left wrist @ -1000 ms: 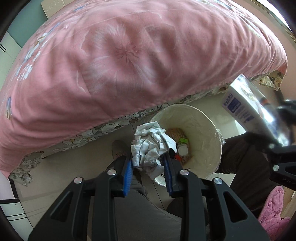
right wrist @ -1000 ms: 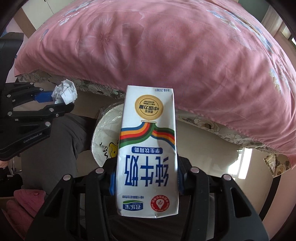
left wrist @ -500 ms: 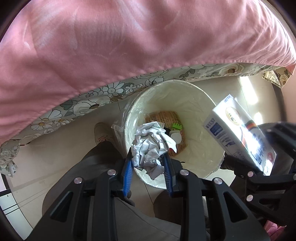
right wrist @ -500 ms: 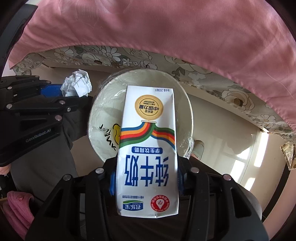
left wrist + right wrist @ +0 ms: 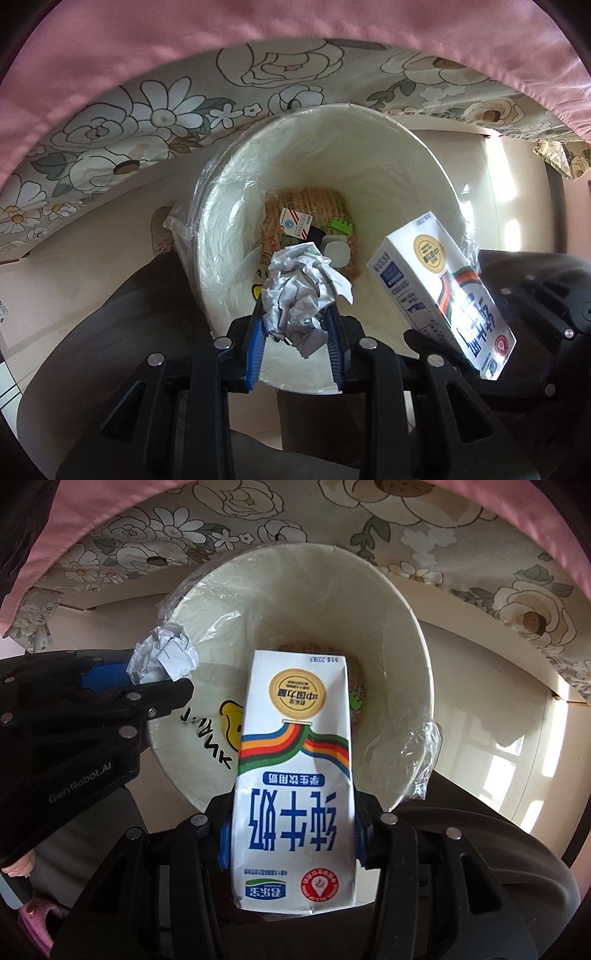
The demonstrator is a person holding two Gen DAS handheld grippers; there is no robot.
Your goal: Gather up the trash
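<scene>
Overhead, the pink bedcover point(image 5: 110, 66) spans the top of both views, with the floral bed skirt point(image 5: 155, 110) hanging below it down to the pale floor point(image 5: 74, 266). Directly beneath both tools stands the white waste bin point(image 5: 369, 155), fitted with a clear plastic liner point(image 5: 424, 746); its bottom holds a printed wrapper point(image 5: 317, 199), a small white card point(image 5: 295, 223) and a green block point(image 5: 341, 227). The right tool point(image 5: 291, 838) is closed on the milk carton point(image 5: 295, 775), gripping its lower sides, with the carton's far end held over the bin opening. The left tool point(image 5: 297, 325) is closed on the crumpled paper ball point(image 5: 301, 291), its blue pads point(image 5: 255, 343) pressing both sides, and the ball sits above the near part of the bin's inside. A cartoon print on the bin's near outer wall point(image 5: 229, 723) is partly hidden, possibly a yellow figure with lettering.
</scene>
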